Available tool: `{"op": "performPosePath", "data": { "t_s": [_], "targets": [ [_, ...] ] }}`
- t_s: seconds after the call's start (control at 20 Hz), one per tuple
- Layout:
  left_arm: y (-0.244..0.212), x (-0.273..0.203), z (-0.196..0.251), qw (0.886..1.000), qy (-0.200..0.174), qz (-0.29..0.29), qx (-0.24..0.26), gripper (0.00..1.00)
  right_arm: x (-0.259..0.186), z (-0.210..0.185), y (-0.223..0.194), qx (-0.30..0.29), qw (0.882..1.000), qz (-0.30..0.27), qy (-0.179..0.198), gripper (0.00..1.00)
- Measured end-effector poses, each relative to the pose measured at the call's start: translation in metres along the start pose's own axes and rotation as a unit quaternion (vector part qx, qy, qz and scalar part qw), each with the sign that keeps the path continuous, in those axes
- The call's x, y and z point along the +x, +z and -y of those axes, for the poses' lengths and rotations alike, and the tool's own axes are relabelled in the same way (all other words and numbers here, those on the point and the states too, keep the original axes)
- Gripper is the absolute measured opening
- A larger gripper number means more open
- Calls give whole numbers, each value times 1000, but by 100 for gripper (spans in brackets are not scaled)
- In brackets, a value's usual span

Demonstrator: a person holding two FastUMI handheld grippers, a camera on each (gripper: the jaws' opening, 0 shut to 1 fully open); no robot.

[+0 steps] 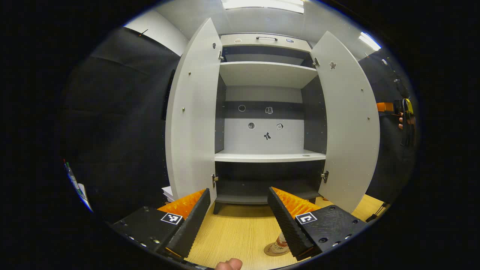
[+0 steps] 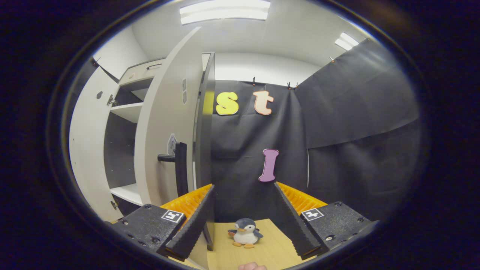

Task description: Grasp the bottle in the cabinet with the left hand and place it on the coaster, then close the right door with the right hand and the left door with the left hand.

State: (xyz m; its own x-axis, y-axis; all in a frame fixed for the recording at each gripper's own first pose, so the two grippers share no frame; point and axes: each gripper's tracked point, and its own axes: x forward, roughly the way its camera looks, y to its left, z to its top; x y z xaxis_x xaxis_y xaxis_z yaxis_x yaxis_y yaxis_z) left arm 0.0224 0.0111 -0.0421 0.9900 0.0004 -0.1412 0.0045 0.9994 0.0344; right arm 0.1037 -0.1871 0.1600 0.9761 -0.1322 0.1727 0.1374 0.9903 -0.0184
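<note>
Light wooden tabletop [image 1: 232, 232] carries the open white cabinet [image 1: 264, 112], a bottle [image 1: 278, 245] on its coaster, and a small plush penguin [image 2: 245, 232].

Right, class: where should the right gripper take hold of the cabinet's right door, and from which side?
The black handle on the right door: an upright bar standing off its outer face. Come from that outer side, probably with the open right gripper straddling the bar sideways.

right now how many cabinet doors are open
2. The left door and the right door both swing out from the cabinet in the left gripper view. No more doors show; the top has a drawer.
</note>
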Motion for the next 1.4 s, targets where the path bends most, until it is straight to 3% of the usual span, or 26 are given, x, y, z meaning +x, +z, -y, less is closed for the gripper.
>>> {"op": "performPosePath", "data": {
  "t_s": [0.2,0.25,0.3,0.55,0.85,1.1,1.15,1.4],
  "targets": [
    [5,1,5,1000,-5,8,-2,94,7,-5,-1,-16,1000,0,8,98],
    [5,1,4,1000,-4,7,0,94,7,-6,-1,-18,1000,2,9,93],
    [4,1,4,1000,-3,7,1,94,6,-9,0,-16,1000,4,17,98],
    [9,2,2,1000,-6,12,5,94,3,-31,-3,1,999,-1,48,96],
    [21,3,2,1000,-9,24,-18,94,-3,-103,-8,8,993,-4,116,95],
    [19,-1,-14,1000,9,21,-13,94,6,-153,-13,14,989,-5,150,95],
    [17,-3,-18,1000,14,20,-14,94,9,-162,-16,18,988,-7,156,89],
    [18,-9,-34,999,35,22,-20,94,24,-190,-28,28,984,-14,175,92]
  ]
}}
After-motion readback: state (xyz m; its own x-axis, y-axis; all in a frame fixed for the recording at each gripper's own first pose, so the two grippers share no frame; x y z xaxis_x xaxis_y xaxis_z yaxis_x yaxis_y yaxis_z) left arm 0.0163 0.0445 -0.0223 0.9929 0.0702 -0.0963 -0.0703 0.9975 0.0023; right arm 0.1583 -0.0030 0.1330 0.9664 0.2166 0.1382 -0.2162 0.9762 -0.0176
